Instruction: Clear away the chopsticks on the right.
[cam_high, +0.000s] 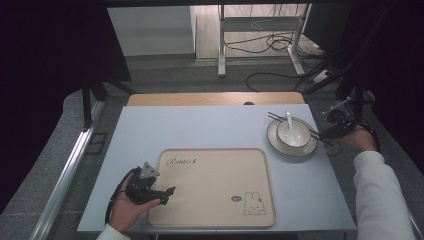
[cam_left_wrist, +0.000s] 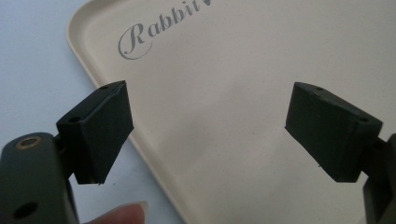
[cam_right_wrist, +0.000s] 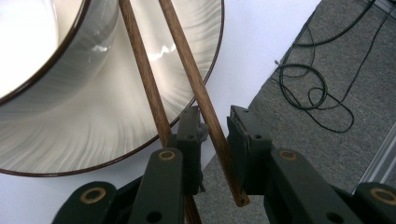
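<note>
Step in hand: picking chopsticks (cam_right_wrist: 187, 70) off plate (cam_high: 274, 141) near counter's far right corner. Right tongs (cam_right_wrist: 215, 135) part-closed around one stick, other stick outside, no firm pinch evident. Left tongs (cam_left_wrist: 210, 135) wide open, empty, over tray (cam_left_wrist: 224, 70) near front-left edge. Next: regrip both sticks.

A lab or recording room: black curtains (cam_high: 45, 75), loose cables (cam_high: 280, 45) on grey carpet (cam_high: 200, 75), a bare worktop (cam_high: 200, 125).
</note>
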